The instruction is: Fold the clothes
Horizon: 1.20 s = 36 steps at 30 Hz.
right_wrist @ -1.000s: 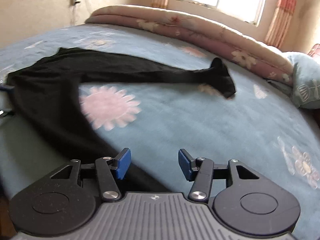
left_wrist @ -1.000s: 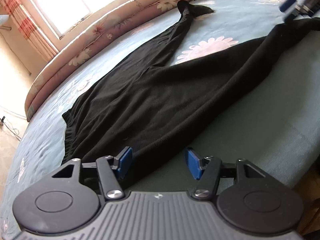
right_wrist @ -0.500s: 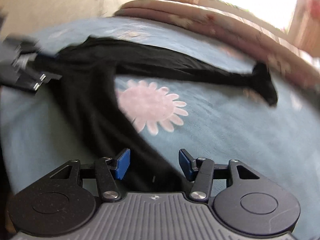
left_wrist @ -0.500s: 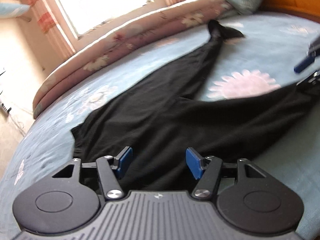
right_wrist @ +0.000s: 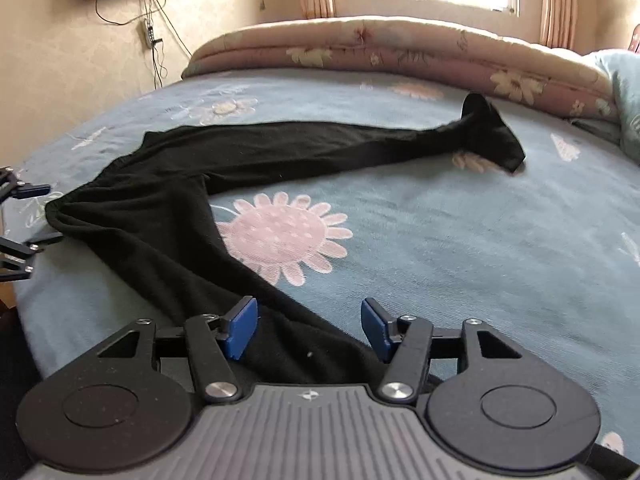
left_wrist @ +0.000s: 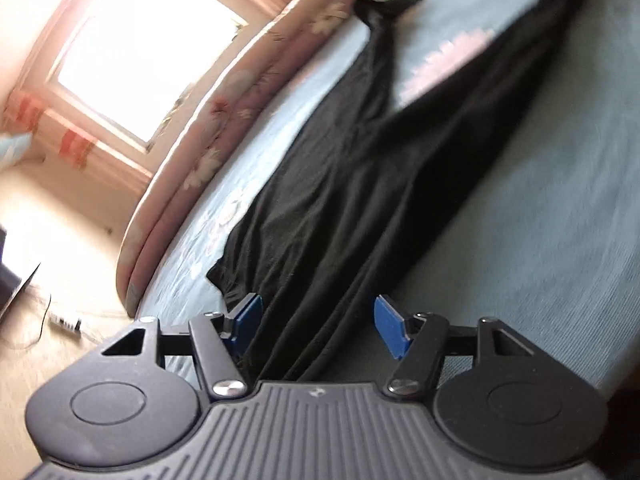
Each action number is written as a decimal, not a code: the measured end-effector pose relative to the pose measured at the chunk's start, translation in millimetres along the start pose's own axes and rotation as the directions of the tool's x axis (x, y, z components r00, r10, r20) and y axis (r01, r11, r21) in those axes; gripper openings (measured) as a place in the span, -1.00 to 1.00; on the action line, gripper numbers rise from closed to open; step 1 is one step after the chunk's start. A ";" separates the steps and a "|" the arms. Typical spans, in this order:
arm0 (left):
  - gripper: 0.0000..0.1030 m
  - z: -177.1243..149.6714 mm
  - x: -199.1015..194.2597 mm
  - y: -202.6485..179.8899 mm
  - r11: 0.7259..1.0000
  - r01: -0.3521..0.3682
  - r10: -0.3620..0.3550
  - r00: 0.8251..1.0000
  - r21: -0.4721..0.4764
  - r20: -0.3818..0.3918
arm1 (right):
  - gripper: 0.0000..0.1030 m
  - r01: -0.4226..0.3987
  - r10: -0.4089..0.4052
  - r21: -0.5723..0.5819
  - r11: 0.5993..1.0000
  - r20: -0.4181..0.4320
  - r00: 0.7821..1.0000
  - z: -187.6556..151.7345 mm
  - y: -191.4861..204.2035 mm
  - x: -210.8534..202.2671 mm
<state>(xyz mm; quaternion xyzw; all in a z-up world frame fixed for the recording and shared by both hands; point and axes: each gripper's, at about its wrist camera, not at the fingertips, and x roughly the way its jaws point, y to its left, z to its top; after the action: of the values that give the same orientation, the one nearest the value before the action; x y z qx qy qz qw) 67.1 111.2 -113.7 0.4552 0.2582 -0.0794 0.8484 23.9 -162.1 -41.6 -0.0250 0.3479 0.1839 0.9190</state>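
The black leggings [right_wrist: 168, 184] lie spread in a V on the bed [right_wrist: 460, 240]. Left claw [left_wrist: 318, 326] sits apart over the waistband; right claw [right_wrist: 308, 328] is opening over 1 leg, pads off the cloth. A shallow pinch could slip, leaving the fold crooked.

Both grippers angled down, jaws apart.
Left gripper [left_wrist: 318, 328] rolled to one side, blue pads wide, gripping nothing. Right gripper [right_wrist: 308, 328] level, jaws opening, pads clear of cloth; left gripper's fingertips at left edge of right view.
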 end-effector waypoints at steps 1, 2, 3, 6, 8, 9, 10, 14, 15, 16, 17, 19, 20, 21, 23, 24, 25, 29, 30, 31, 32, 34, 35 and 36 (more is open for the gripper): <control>0.26 -0.4 4.7 -1.9 1.000 0.004 -0.004 1.000 0.015 0.000 | 0.22 0.001 -0.001 -0.001 1.000 0.006 1.000 -0.7 1.5 -5.9; 0.26 -0.8 9.6 -4.7 0.999 -0.005 0.005 1.000 0.038 -0.002 | 0.22 0.005 -0.005 0.002 1.000 0.011 1.000 -1.5 3.0 -11.0; 0.26 -1.1 13.9 -7.1 0.998 -0.020 0.020 1.000 0.064 -0.003 | 0.22 0.011 -0.011 0.004 1.000 0.015 1.000 -2.3 4.5 -14.9; 0.26 -0.6 15.7 -6.7 0.995 -0.058 0.056 0.998 0.082 0.019 | 0.22 0.038 -0.038 -0.001 0.999 0.022 0.999 -3.9 8.7 -23.7; 0.26 0.3 11.6 -2.9 0.995 -0.077 0.074 0.996 0.062 0.049 | 0.23 0.049 -0.048 -0.003 0.999 0.018 0.999 -4.6 10.7 -27.8; 0.26 0.8 9.6 -0.9 0.995 -0.086 0.083 0.995 0.052 0.063 | 0.23 0.051 -0.051 -0.004 0.999 0.016 0.999 -5.0 11.7 -29.5; 0.26 1.0 7.1 1.4 0.995 -0.097 0.094 0.993 0.036 0.078 | 0.24 0.055 -0.055 -0.006 0.998 0.016 0.998 -5.3 13.0 -31.0; 0.26 -2.7 10.2 8.6 0.993 -0.117 0.118 0.989 -0.012 0.091 | 0.24 0.046 -0.046 -0.027 0.999 0.003 0.999 -3.8 21.2 -29.2; 0.26 -3.5 13.9 9.5 0.992 -0.122 0.123 0.989 -0.017 0.085 | 0.24 0.038 -0.038 -0.034 0.999 -0.001 0.999 -2.7 25.2 -26.5; 0.26 -4.2 17.7 10.4 0.992 -0.125 0.127 0.989 -0.025 0.081 | 0.24 0.028 -0.028 -0.043 0.999 -0.005 1.000 -1.5 29.8 -23.4; 0.26 -4.7 20.8 12.2 0.991 -0.126 0.129 0.988 -0.036 0.081 | 0.24 0.017 -0.017 -0.054 0.998 -0.008 1.000 -0.2 35.5 -20.2; 0.26 -4.2 24.5 15.9 0.991 -0.123 0.127 0.988 -0.057 0.086 | 0.24 -0.015 0.014 -0.088 0.996 -0.013 1.000 2.5 50.6 -13.6; 0.26 -3.8 26.2 17.6 0.990 -0.120 0.126 0.988 -0.067 0.088 | 0.24 -0.032 0.031 -0.109 0.994 -0.011 0.999 3.9 59.1 -10.7; 0.26 -3.6 27.4 19.0 0.990 -0.120 0.127 0.988 -0.075 0.093 | 0.21 -0.049 0.049 -0.139 0.989 -0.008 0.999 5.4 68.6 -7.4; 0.26 -4.4 28.3 20.8 0.990 -0.115 0.124 0.987 -0.082 0.107 | 0.12 -0.083 0.083 -0.206 0.975 -0.005 0.997 8.9 89.1 0.8; 0.19 -5.6 28.3 21.9 0.991 -0.106 0.115 0.987 -0.086 0.112 | -0.01 -0.096 0.097 -0.243 0.965 -0.008 0.995 11.1 100.1 6.1; 0.11 -6.9 27.8 22.9 0.991 -0.093 0.104 0.988 -0.092 0.117 | -0.13 -0.107 0.108 -0.284 0.953 -0.013 0.994 13.3 111.7 12.4; -0.69 -13.7 25.8 26.3 0.994 -0.023 0.037 0.990 -0.107 0.135 | -0.14 -0.120 0.122 -0.441 0.890 -0.024 0.992 19.0 158.3 40.4; -0.83 -15.6 25.2 26.6 0.994 -0.004 0.019 0.990 -0.108 0.141 | -0.14 -0.123 0.126 -0.476 0.871 -0.026 0.992 19.9 169.6 47.4; -0.89 -17.7 23.8 26.6 0.994 0.010 0.006 0.989 -0.109 0.151 | -0.14 -0.126 0.130 -0.505 0.854 -0.027 0.991 20.9 179.5 54.0; -0.93 -20.0 21.8 26.5 0.994 0.021 -0.003 0.987 -0.110 0.163 | -0.14 -0.127 0.134 -0.524 0.842 -0.025 0.991 22.0 187.3 59.4; -0.95 -23.9 17.8 26.6 0.993 0.032 -0.011 0.984 -0.117 0.179 | -0.14 -0.122 0.135 -0.556 0.822 -0.017 0.991 24.0 200.7 68.7; -0.95 -25.8 16.1 27.1 0.992 0.037 -0.014 0.983 -0.125 0.183 | -0.14 -0.110 0.129 -0.573 0.812 -0.008 0.992 24.5 206.8 72.7; -0.95 -27.1 15.1 27.5 0.991 0.037 -0.012 0.983 -0.131 0.185 | -0.14 -0.098 0.122 -0.590 0.801 0.001 0.992 25.1 212.9 76.8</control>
<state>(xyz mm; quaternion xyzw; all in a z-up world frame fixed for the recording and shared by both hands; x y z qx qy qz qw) 80.3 150.4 -113.5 0.3846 0.1889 -0.1140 0.8963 17.1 65.1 -54.9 -0.2846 0.2565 0.3361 0.8604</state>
